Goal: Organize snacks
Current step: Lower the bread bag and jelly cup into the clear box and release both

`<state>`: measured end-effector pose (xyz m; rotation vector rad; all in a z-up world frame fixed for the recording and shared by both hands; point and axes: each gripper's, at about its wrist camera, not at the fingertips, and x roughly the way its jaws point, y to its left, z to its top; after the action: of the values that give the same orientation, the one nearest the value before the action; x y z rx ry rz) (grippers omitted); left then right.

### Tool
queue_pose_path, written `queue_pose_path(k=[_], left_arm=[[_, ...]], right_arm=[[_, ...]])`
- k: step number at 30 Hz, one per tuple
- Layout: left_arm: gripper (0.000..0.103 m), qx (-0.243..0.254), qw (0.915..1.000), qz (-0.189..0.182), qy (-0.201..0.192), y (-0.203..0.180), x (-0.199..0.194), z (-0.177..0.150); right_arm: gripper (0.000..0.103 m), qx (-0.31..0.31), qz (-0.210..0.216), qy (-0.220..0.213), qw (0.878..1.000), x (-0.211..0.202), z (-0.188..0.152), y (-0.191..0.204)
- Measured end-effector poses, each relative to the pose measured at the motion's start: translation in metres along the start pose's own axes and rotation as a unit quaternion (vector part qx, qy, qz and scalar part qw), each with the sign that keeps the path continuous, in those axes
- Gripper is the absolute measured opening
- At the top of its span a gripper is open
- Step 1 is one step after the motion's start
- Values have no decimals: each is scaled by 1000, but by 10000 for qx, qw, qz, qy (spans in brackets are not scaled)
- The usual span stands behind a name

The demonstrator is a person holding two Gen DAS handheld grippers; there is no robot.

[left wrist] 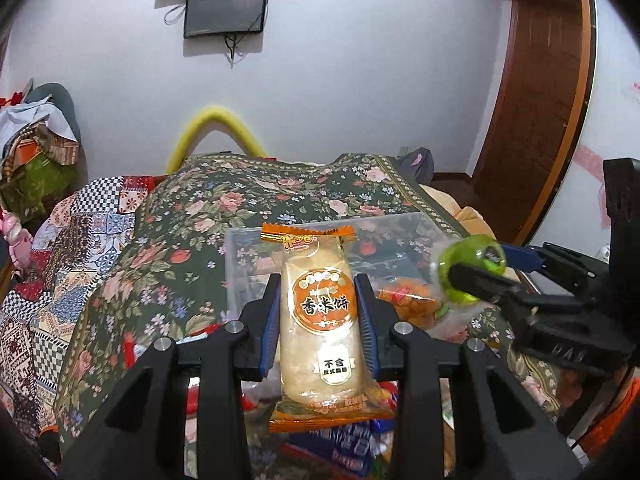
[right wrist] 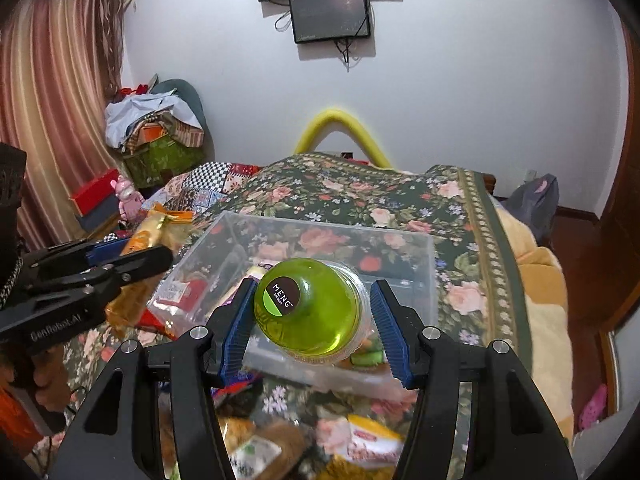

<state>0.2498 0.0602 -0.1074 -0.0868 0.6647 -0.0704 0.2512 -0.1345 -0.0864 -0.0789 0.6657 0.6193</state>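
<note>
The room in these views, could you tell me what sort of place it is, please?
Most likely a home bedroom: a bed under a floral cover, a curtain and a wall screen.

floral bedspread [left wrist: 248, 208], wall screen [right wrist: 330, 14], striped curtain [right wrist: 52, 92], wooden door [left wrist: 536, 92]

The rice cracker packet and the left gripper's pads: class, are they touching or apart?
Touching. The left wrist view shows the rice cracker packet pinched between the left gripper's blue pads, both pressing its sides with no gap.
</note>
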Motion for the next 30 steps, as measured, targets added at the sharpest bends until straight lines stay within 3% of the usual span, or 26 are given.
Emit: queue_pose_path(k=[16,23,30], left_arm=[[35,22,9978,15,668,1,69,-3],[35,41,9971,2,763,2,70,-7],[37,61,9975,-38,703,3,54,-5]], right_arm=[[54,-37,34,823,9966,57,-7,-2],[55,-160,71,1045,9944,63,-12,2],[57,-149,75,826,9964,50,-4,2]])
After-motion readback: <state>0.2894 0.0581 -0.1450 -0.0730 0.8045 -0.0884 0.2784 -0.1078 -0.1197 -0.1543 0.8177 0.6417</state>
